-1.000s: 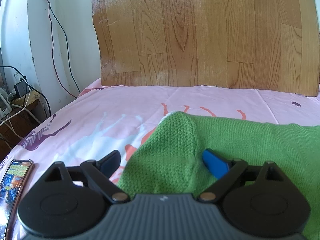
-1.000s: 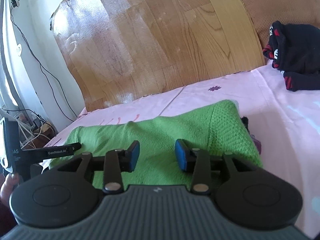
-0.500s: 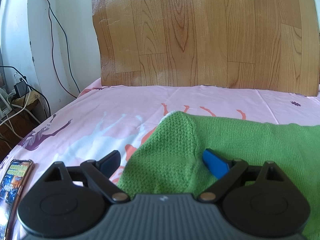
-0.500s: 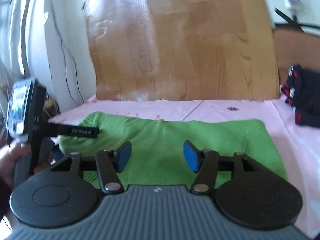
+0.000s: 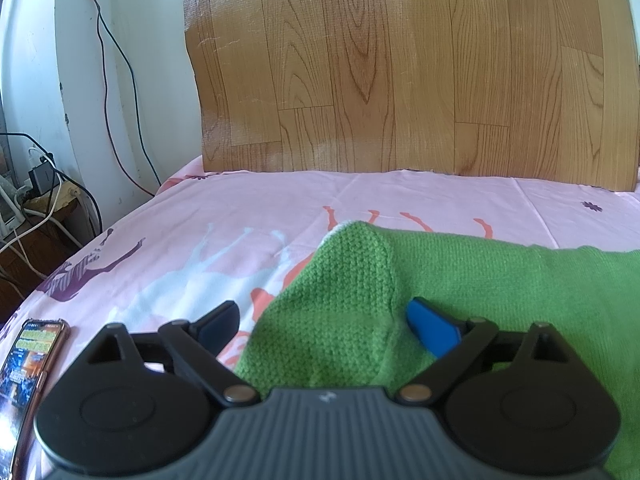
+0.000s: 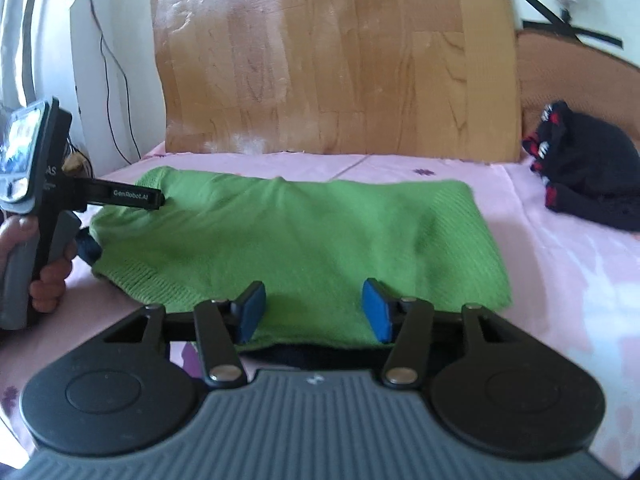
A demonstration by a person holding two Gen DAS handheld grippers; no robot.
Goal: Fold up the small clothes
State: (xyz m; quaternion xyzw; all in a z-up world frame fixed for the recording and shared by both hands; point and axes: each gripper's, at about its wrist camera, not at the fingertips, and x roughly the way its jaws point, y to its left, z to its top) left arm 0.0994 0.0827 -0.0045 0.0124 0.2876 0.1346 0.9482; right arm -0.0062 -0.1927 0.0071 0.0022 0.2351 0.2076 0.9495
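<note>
The bed (image 6: 568, 280), under a smooth pink printed sheet, has bare room on both sides and ends at a wood-grain headboard (image 5: 400, 72). A green knitted sweater (image 6: 296, 240) lies folded mid-bed. The left gripper (image 5: 326, 322) has its fingers spread around a raised sweater corner, unclenched. The right gripper (image 6: 314, 310) is closing, fingers released, above the near hem. A phone (image 5: 30, 356) lies left.

The words "GenRobot.AI" stood in white letters on the black finger (image 6: 128, 196) of the left gripper (image 6: 160, 200), seen from the right wrist view. Beside the screen on its body, only the letters "AS" could be read. The phone (image 5: 28, 364) on the bed showed a colourful screen, but its text was too small to read.
</note>
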